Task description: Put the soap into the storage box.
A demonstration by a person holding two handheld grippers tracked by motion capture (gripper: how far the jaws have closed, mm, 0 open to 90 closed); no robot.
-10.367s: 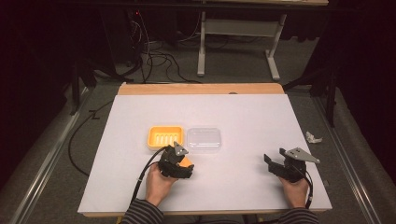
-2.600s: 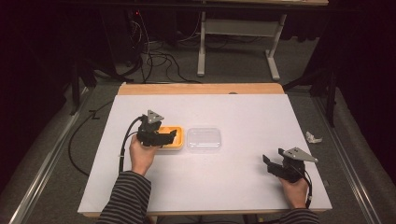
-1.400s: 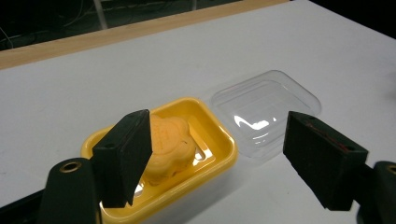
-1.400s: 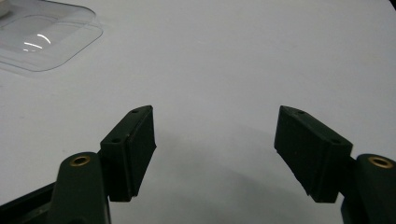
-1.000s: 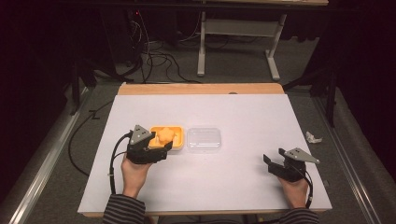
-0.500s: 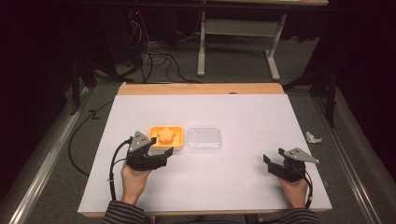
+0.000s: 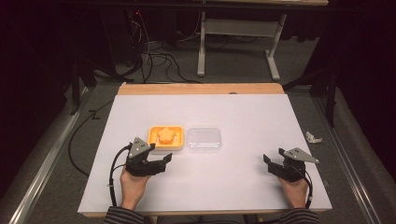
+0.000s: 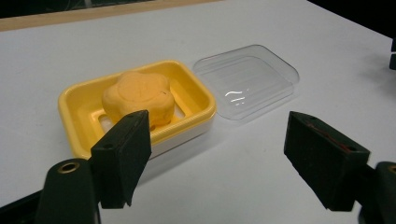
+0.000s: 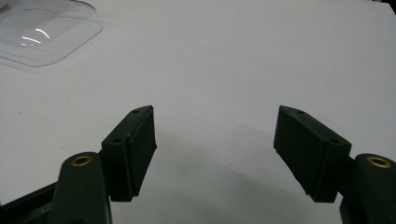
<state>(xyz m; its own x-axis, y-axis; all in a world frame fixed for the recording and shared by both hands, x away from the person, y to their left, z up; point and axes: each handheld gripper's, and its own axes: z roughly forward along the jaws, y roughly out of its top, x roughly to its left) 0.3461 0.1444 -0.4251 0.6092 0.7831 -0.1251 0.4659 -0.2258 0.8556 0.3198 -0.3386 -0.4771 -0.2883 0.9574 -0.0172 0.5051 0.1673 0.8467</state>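
Two grippers, both w/ jaws apart, empty: left gripper (image 7: 164, 159) just beside yellow soap dish (image 7: 165, 138) holding orange soap (image 7: 165, 135), clear lid (image 7: 204, 139) adjacent, right gripper (image 7: 268, 161) nr desk's (image 7: 233, 186) front-right corner.

soap dish (image 8: 84, 105): yellow tray, white base | soap (image 8: 137, 96): orange, flower-shaped | lid (image 8: 247, 79): clear, colourless | table (image 7: 243, 112): white top, pale wood strip at far edge | left gripper (image 8: 217, 156): black jaws, brass rivet | right gripper (image 9: 215, 149): black jaws, brass rivets | plate (image 7: 138, 147): grey | sleeve (image 7: 123, 217): dark with light stripes
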